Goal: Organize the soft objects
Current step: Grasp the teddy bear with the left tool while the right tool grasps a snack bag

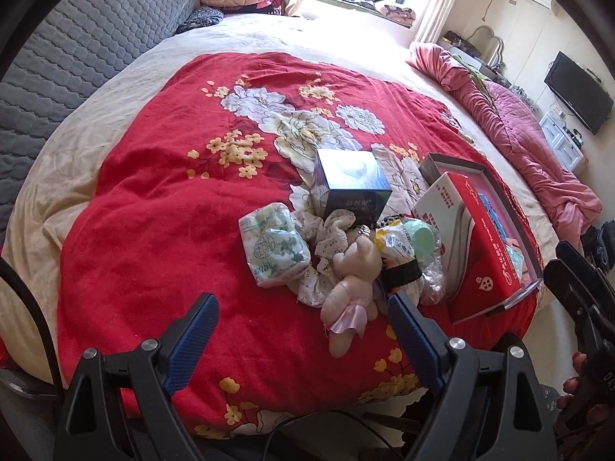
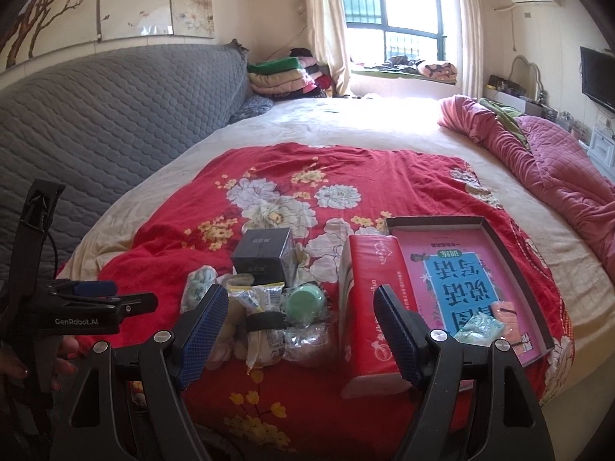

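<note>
- The soft things lie heaped near the bed's front edge: a plush toy [image 1: 351, 288], a tissue pack [image 1: 271, 249], a floral scrunchie [image 1: 326, 238] and a green sponge [image 2: 305, 299], all touching or overlapping.
- The open tray [image 2: 496, 238] just beside the heap holds only two small packets, so by my reading most of the sorting is left.
- The left gripper [image 1: 303, 330] and right gripper [image 2: 300, 326] hover over the heap, jaws spread wide, pinching nothing.
- A red floral quilt [image 1: 153, 192] covers the bed; a grey padded headboard [image 2: 115, 115], a window [image 2: 392, 7] and folded blankets [image 2: 284, 77] stand behind.
</note>
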`<state>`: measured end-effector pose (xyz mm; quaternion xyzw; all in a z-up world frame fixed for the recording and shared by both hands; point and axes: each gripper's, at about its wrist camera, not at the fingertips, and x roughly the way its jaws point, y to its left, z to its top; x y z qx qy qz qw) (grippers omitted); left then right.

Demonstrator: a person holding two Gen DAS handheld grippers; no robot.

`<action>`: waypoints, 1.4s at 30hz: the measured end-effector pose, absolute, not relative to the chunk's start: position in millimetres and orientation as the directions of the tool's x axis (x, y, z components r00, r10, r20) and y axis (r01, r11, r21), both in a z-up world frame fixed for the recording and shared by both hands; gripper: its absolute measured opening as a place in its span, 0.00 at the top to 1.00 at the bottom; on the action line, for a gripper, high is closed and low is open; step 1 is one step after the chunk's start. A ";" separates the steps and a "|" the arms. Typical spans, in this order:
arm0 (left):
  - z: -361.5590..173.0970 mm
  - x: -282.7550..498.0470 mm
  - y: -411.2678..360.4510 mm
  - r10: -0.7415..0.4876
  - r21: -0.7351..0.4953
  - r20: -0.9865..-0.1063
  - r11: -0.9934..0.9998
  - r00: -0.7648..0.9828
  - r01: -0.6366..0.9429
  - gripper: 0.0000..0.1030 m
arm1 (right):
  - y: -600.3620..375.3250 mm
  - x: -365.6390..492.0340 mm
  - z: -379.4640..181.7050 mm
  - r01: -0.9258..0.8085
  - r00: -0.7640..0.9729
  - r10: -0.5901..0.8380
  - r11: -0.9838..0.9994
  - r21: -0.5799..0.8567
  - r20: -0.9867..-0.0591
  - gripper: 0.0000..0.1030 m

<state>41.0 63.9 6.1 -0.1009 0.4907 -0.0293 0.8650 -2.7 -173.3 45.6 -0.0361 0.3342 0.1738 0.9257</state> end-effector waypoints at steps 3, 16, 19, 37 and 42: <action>-5.4 43.6 55.2 -0.157 -0.192 -0.854 0.981 0.497 -0.021 0.13 | -162.8 -3.2 30.9 -0.376 0.699 0.293 0.927 0.014 -0.652 0.23; -49.7 70.5 30.2 -0.178 -0.176 -0.890 0.983 0.419 0.042 0.25 | -147.3 13.6 -23.1 -0.436 0.613 0.263 0.899 -0.041 -0.745 0.23; -51.7 72.5 29.6 -0.174 -0.168 -0.887 0.984 0.427 0.051 0.33 | -145.4 16.6 -29.1 -0.443 0.603 0.266 0.896 -0.038 -0.752 0.23; -65.3 79.4 42.4 -0.355 -0.353 -0.840 0.932 0.409 0.083 0.72 | -120.4 46.1 -55.7 -0.502 0.553 0.270 0.863 -0.057 -0.788 0.23; -66.7 79.4 50.1 -0.384 -0.385 -0.822 0.919 0.420 0.085 0.73 | -106.5 60.9 -63.4 -0.537 0.537 0.293 0.842 -0.052 -0.791 0.23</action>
